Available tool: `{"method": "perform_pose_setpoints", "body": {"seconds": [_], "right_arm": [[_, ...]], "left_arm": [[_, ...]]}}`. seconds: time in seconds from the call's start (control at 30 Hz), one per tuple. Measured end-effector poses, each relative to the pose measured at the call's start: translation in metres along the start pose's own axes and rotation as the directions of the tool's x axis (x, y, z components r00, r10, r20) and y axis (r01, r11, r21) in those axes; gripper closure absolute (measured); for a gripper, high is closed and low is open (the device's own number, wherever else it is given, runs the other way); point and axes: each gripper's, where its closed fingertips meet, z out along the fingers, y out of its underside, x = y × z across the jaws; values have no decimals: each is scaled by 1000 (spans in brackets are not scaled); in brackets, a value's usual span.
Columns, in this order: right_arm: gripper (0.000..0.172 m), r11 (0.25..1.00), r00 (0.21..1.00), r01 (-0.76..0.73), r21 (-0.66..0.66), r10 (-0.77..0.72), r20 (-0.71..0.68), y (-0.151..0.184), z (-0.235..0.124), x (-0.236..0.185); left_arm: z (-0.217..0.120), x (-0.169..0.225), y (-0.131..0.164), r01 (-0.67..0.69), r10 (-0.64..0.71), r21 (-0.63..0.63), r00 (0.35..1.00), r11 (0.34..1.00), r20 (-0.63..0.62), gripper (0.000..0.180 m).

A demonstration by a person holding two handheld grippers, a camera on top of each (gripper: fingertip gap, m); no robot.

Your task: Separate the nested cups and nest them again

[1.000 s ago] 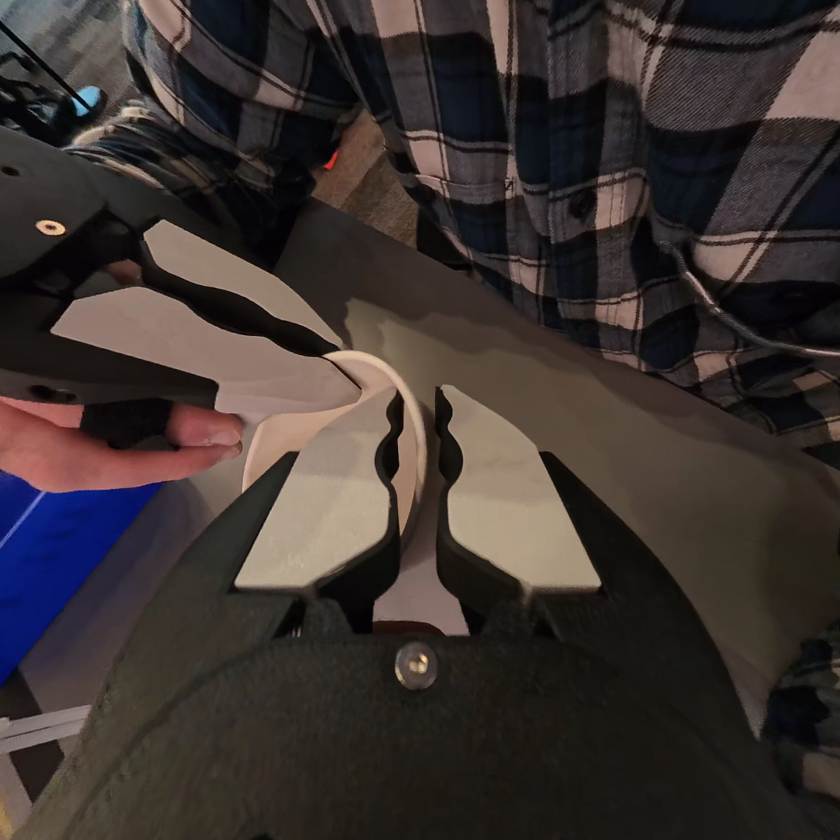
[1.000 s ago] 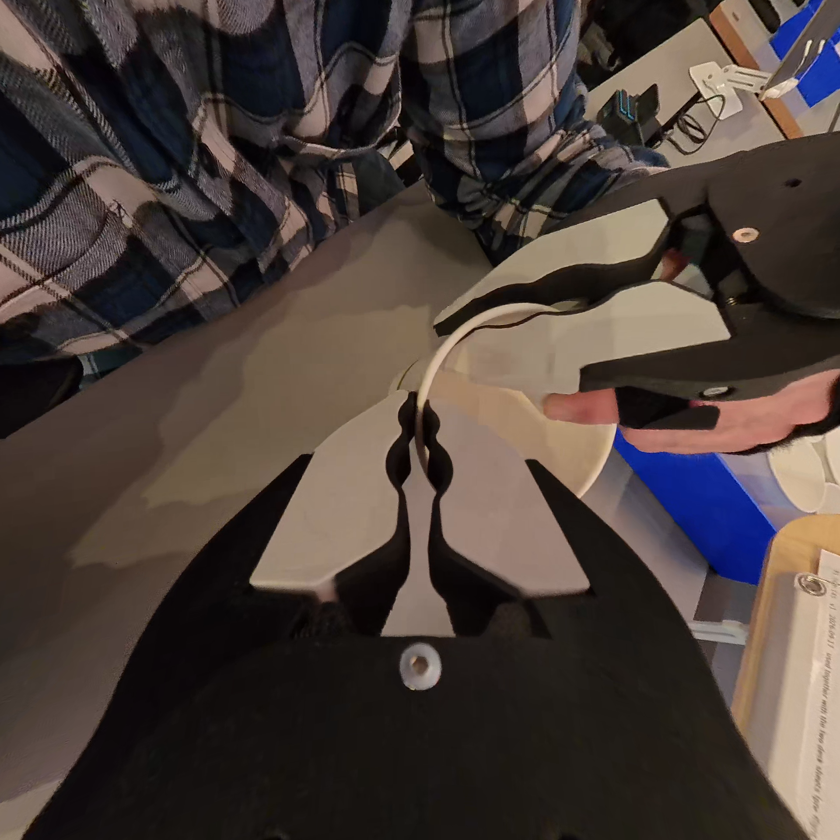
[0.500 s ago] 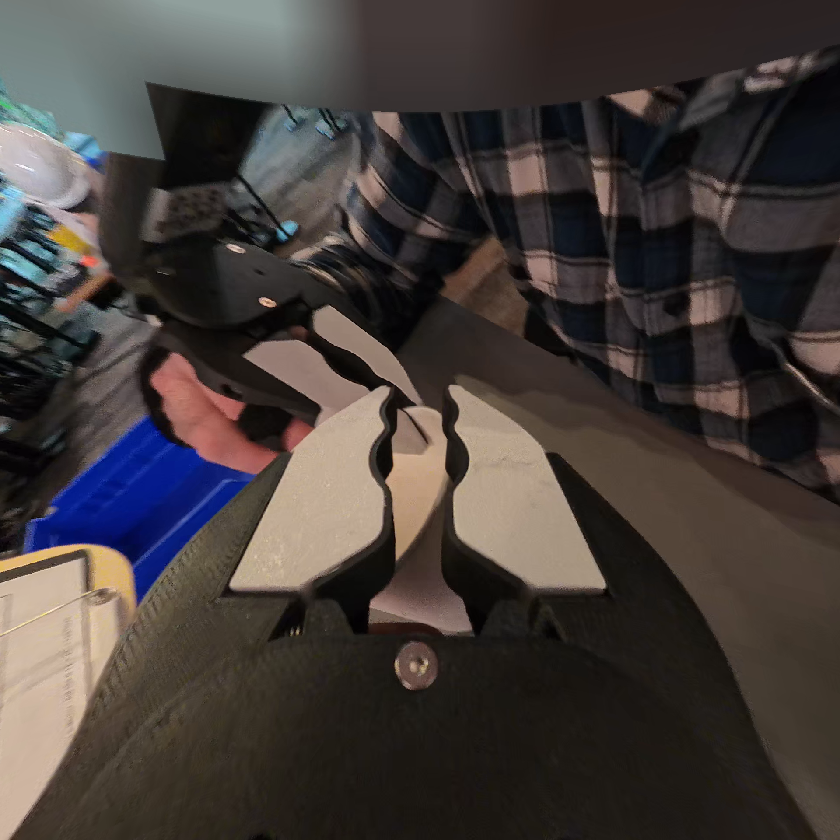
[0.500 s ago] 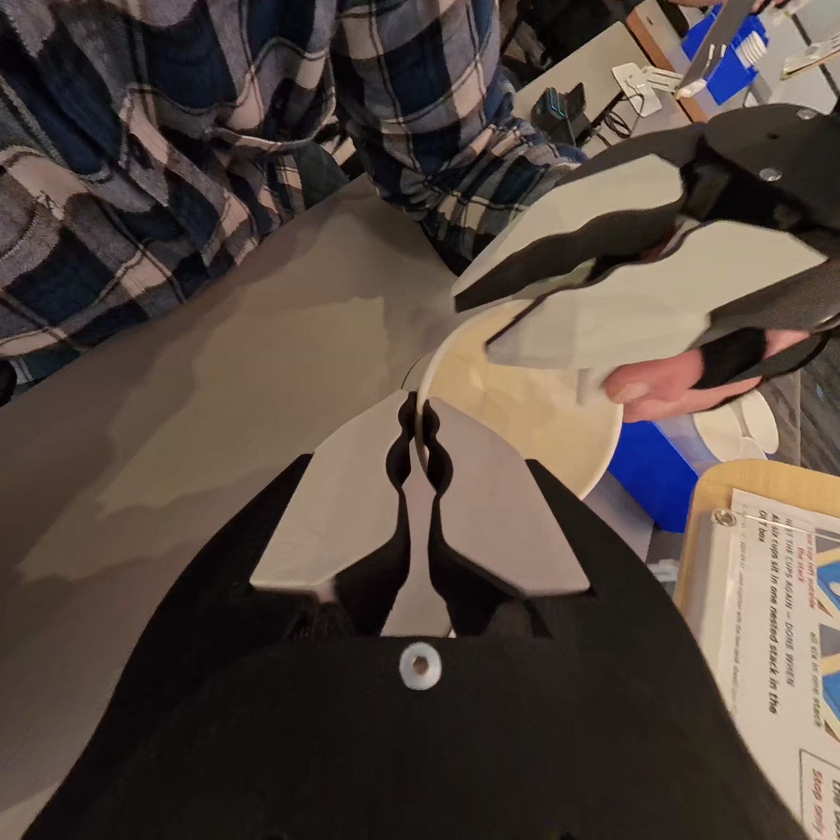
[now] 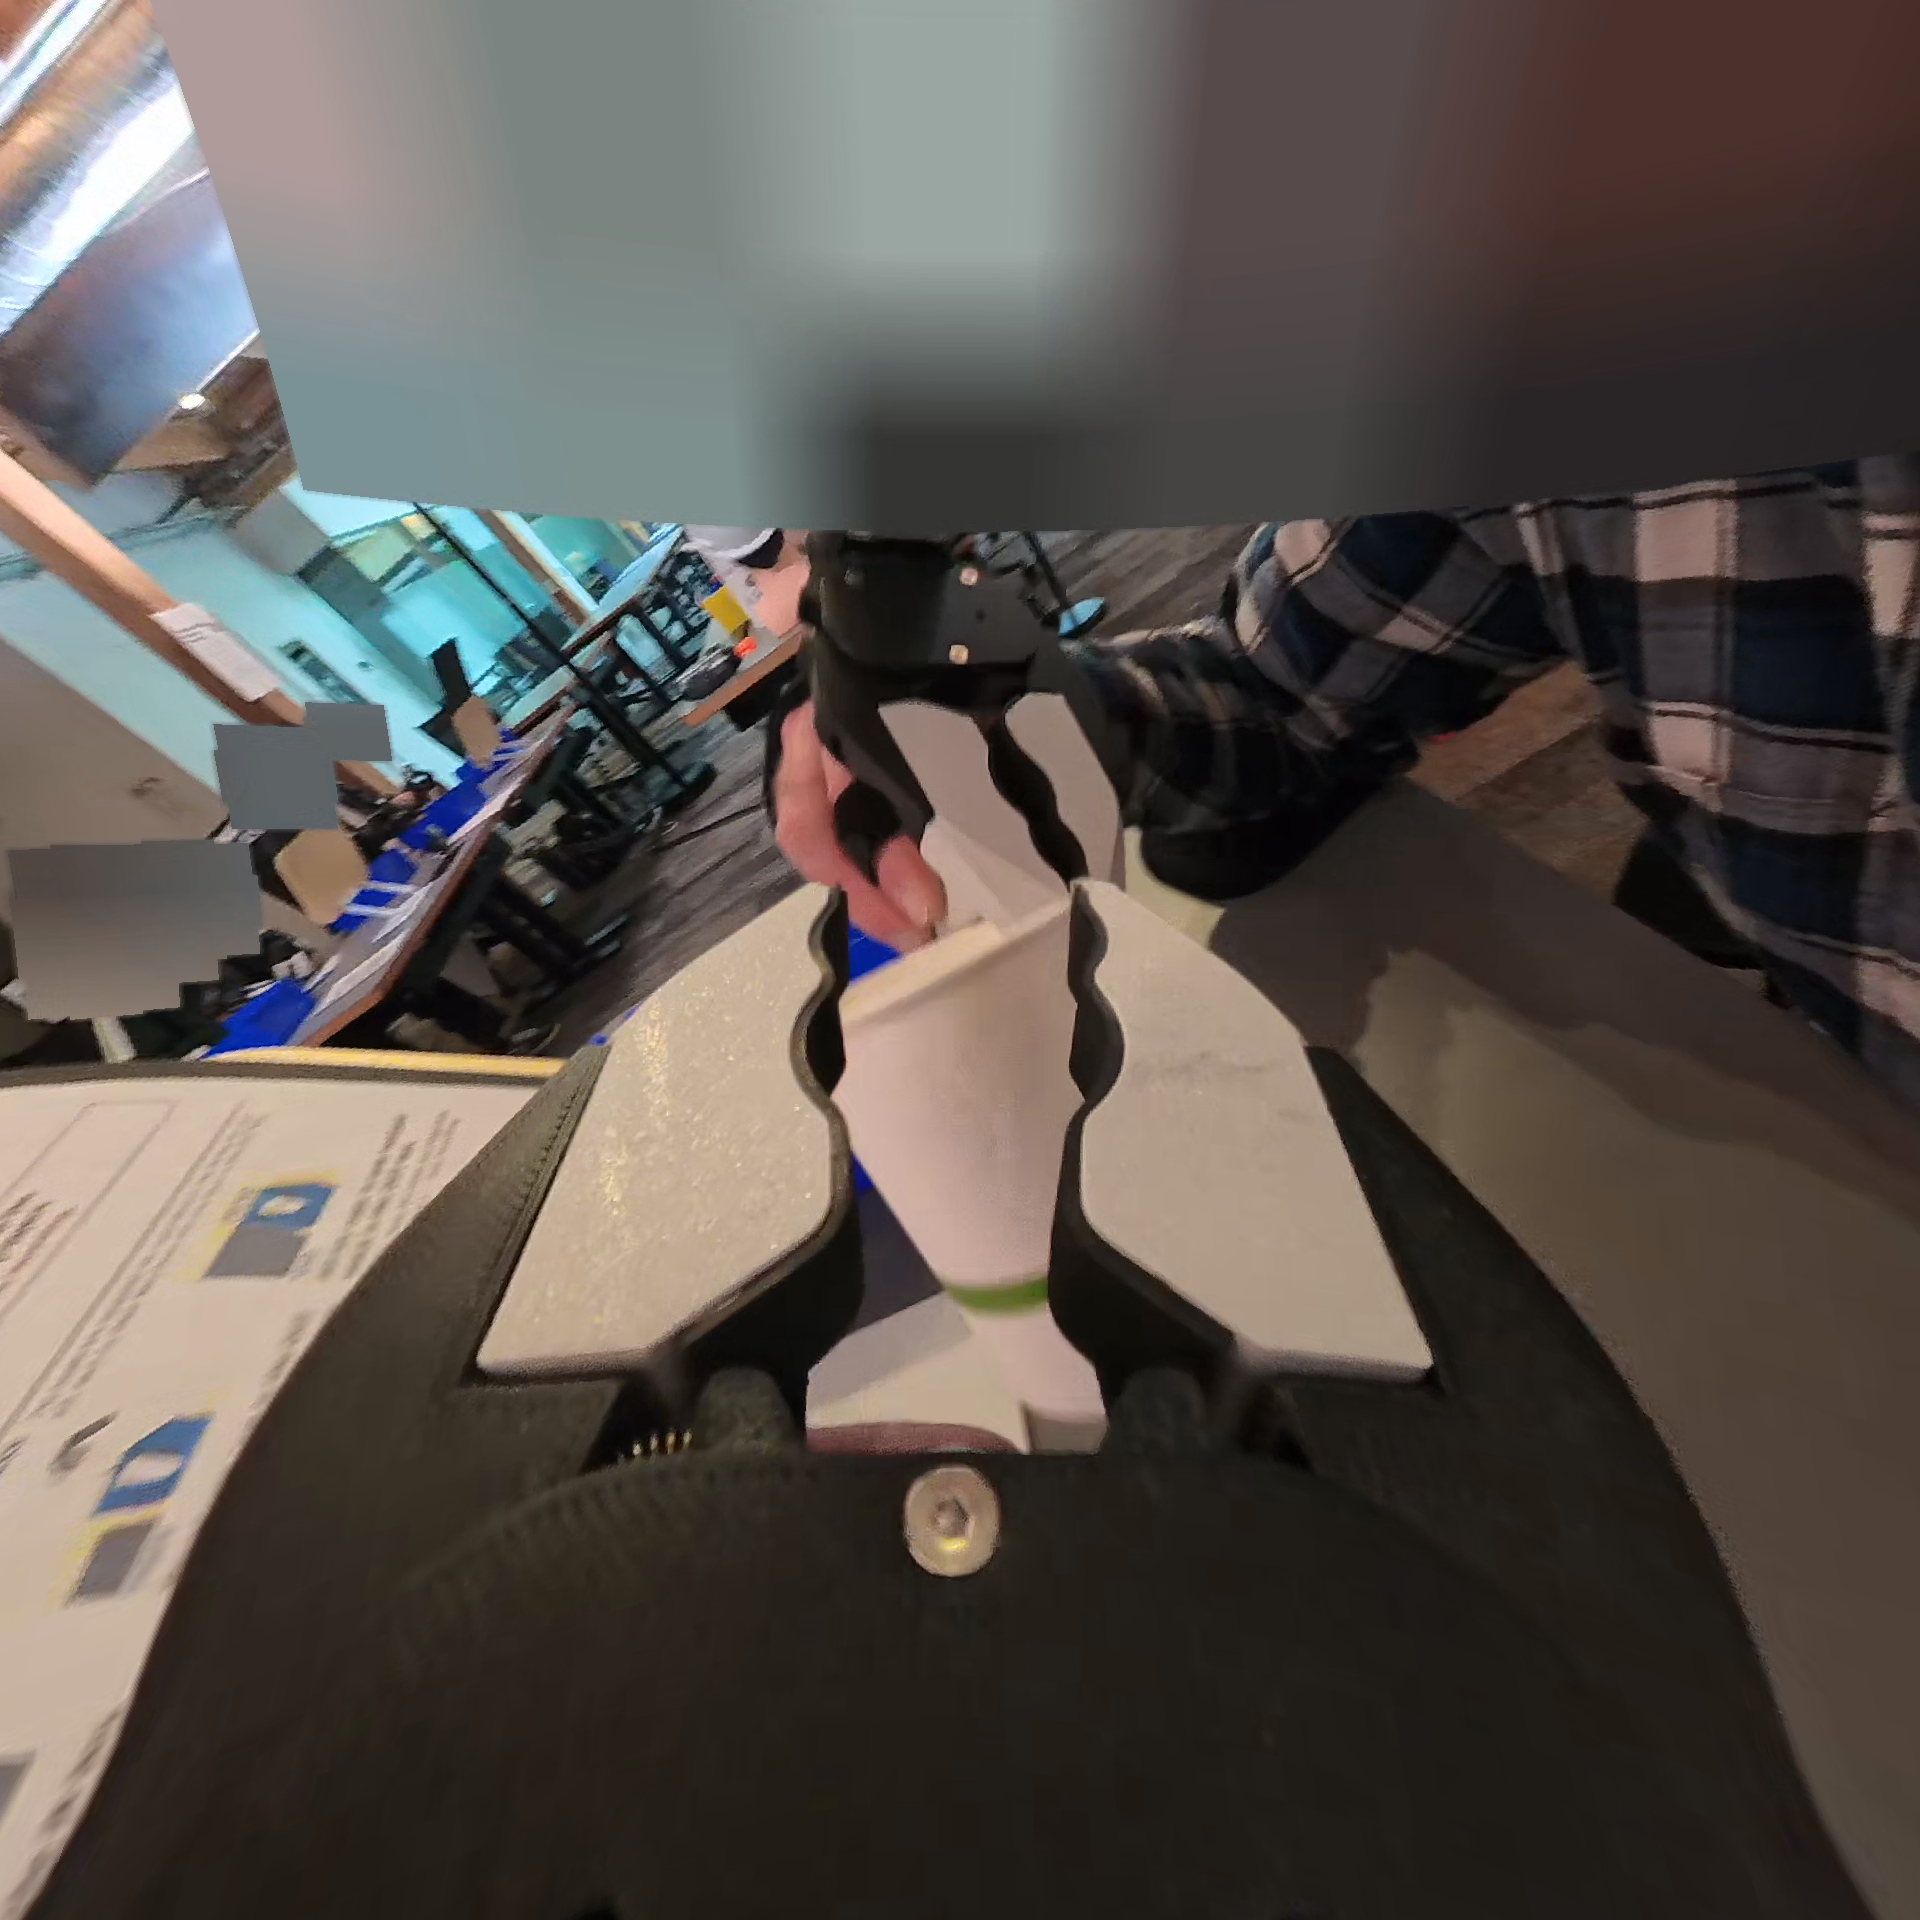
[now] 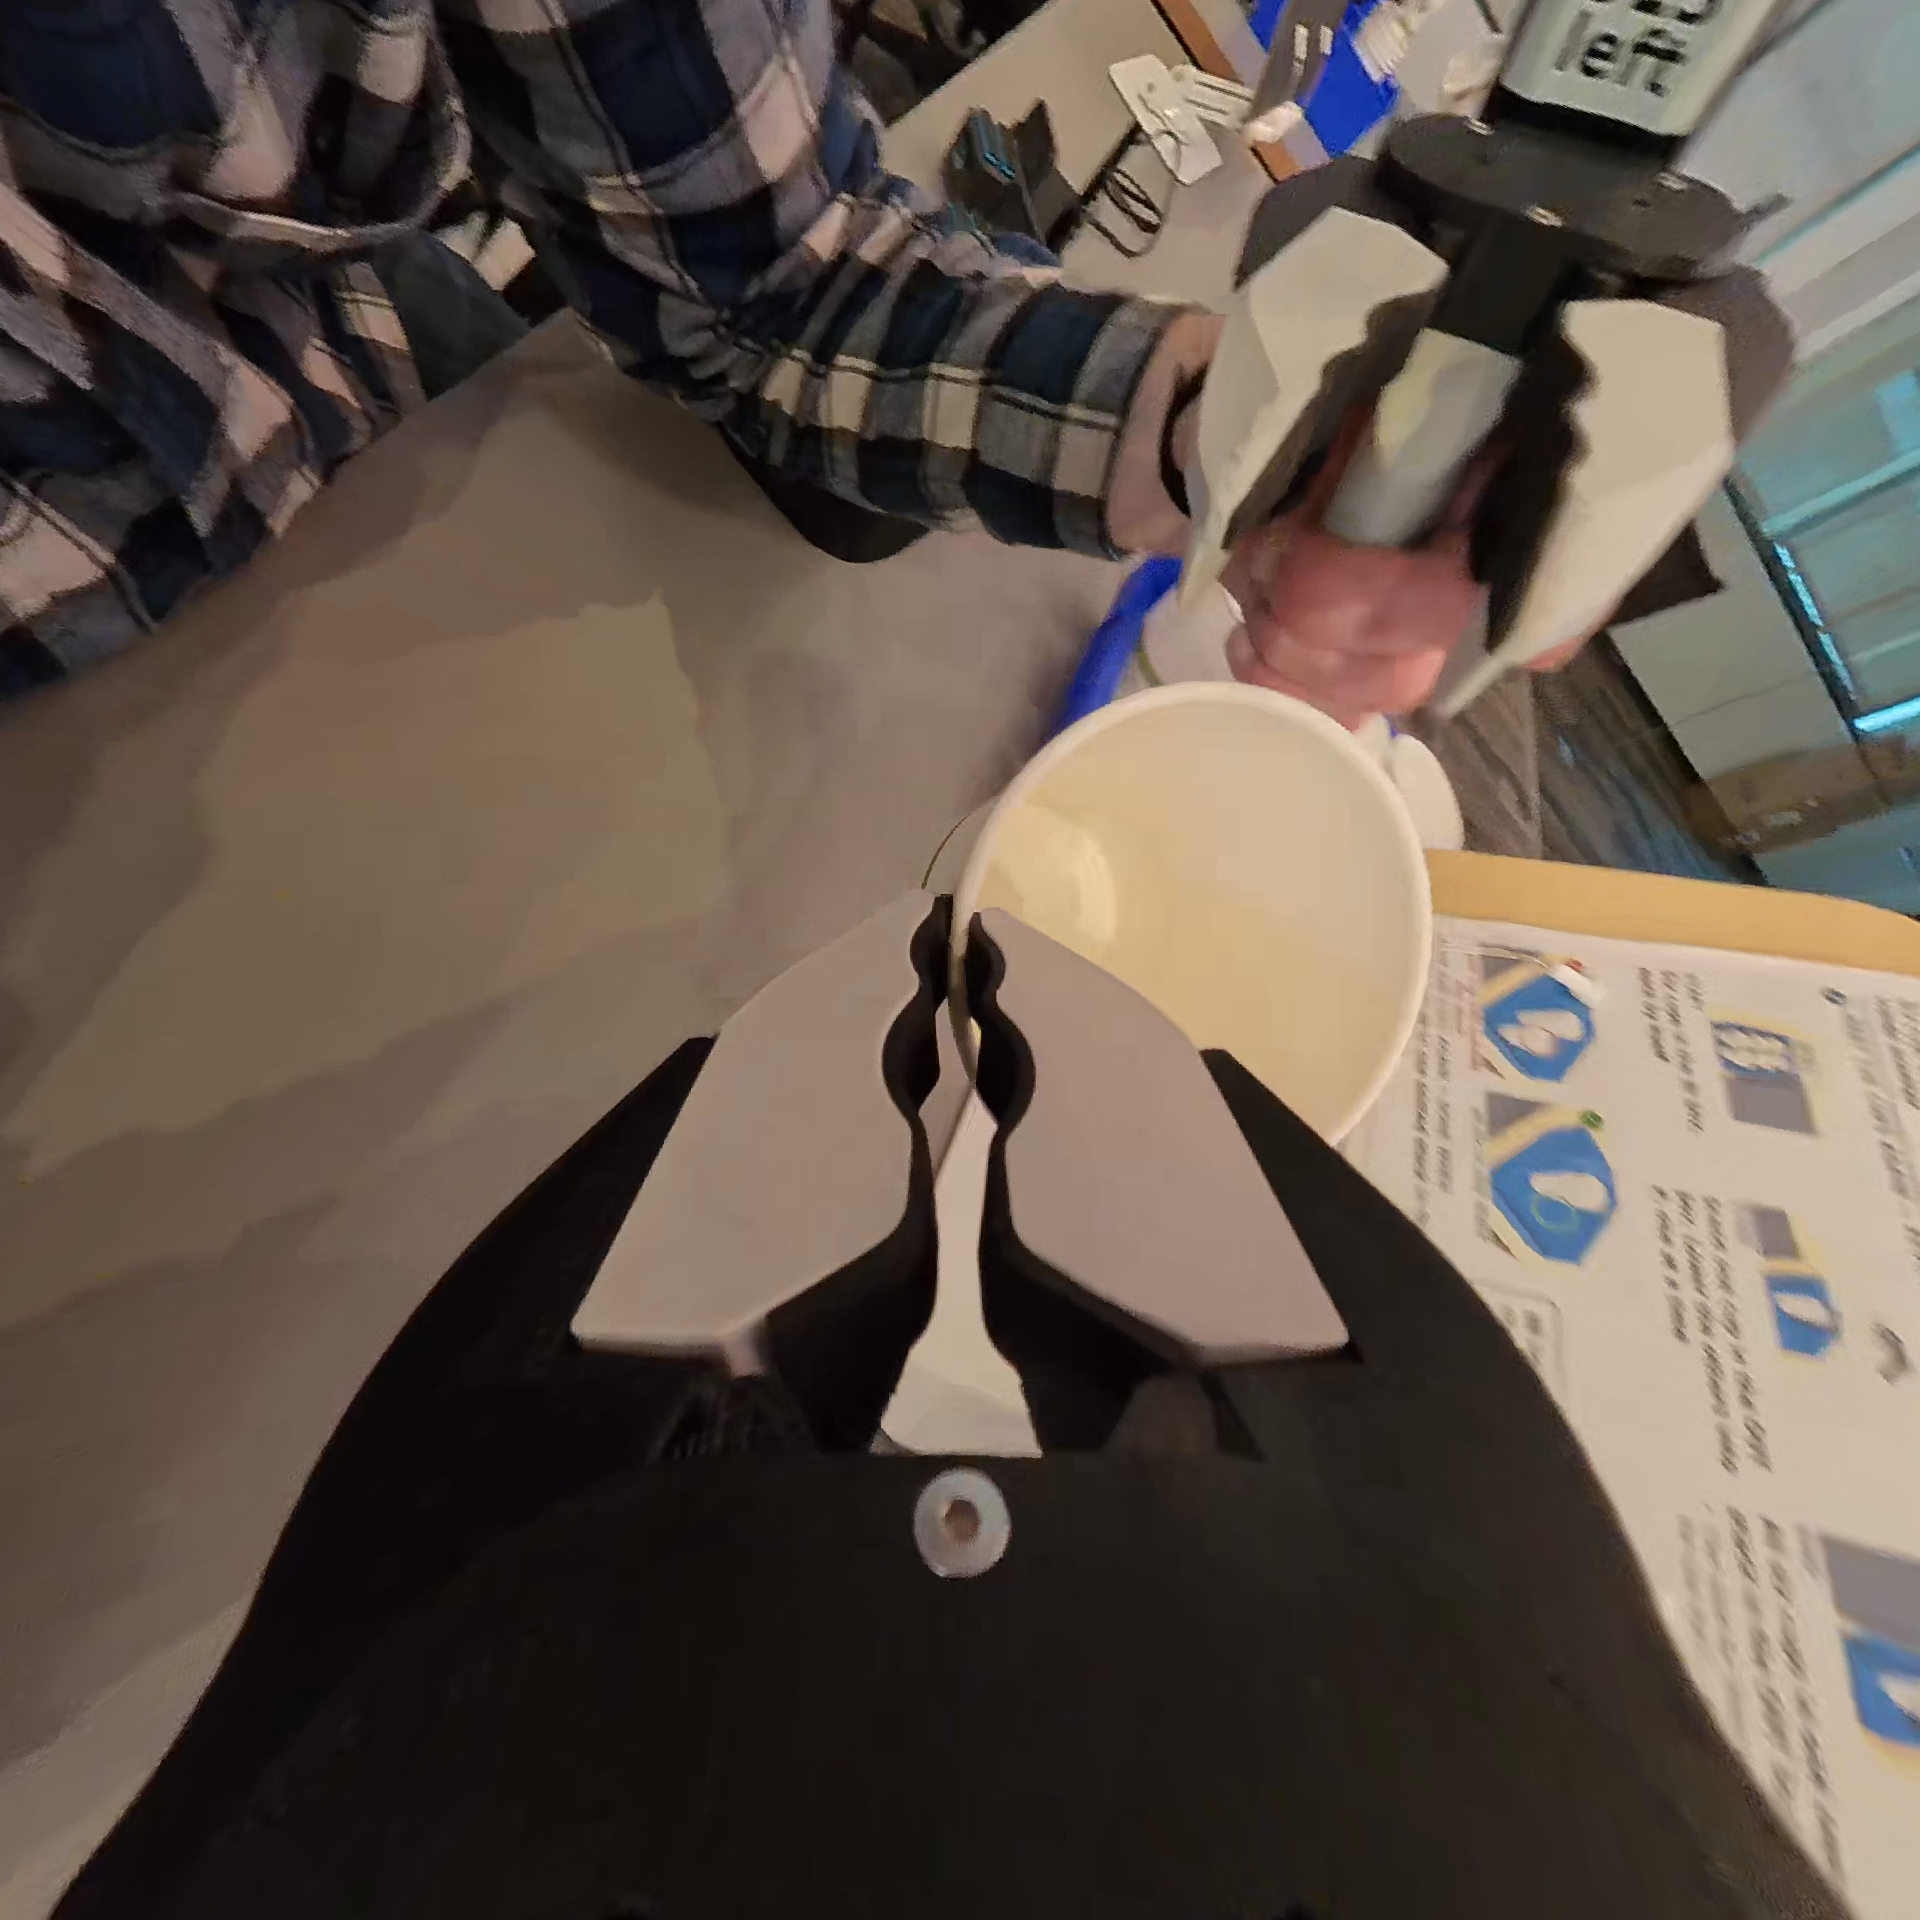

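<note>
The right gripper (image 6: 961, 920) is pinching the rim of the white cup (image 6: 1195, 894) over the bench's (image 6: 416, 831) edge by the instruction sheet (image 6: 1662, 1195), while the left gripper (image 6: 1340, 582), its tongs apart and bare only in the right wrist view, is hovering above, so I judge the cups are separated and re-nesting calls for fetching the other cup, which neither view is clearly showing.

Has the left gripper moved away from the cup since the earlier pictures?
Yes. In the right wrist view, the left gripper now hangs open above and beyond the white cup, apart from its rim; earlier its fingers lay at that rim. The right gripper pinches the cup wall.
</note>
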Motion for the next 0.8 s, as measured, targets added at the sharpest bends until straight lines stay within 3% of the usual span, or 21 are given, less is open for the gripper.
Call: {"method": "perform_pose_setpoints", "body": {"seconds": [0.2,0.37,0.5,0.63,0.8], "right_arm": [[170,994,961,-54,-94,26,-277,21,-72,46],[170,965,849,-202,-166,88,-521,57,-144,80],[169,907,757,-358,-223,142,-638,97,-187,90],[169,809,697,-513,-287,198,-689,145,-207,90],[169,674,675,-666,-320,362,-643,198,-198,72]], "left_arm": [[-29,-27,19,-100,137,-225,978,969,156,143],[-63,-52,45,-107,243,-446,935,889,259,148],[-88,-65,58,-72,270,-529,912,846,309,149],[-112,-73,73,-15,266,-593,902,805,339,148],[-146,-77,107,87,245,-703,901,706,358,144]]}}
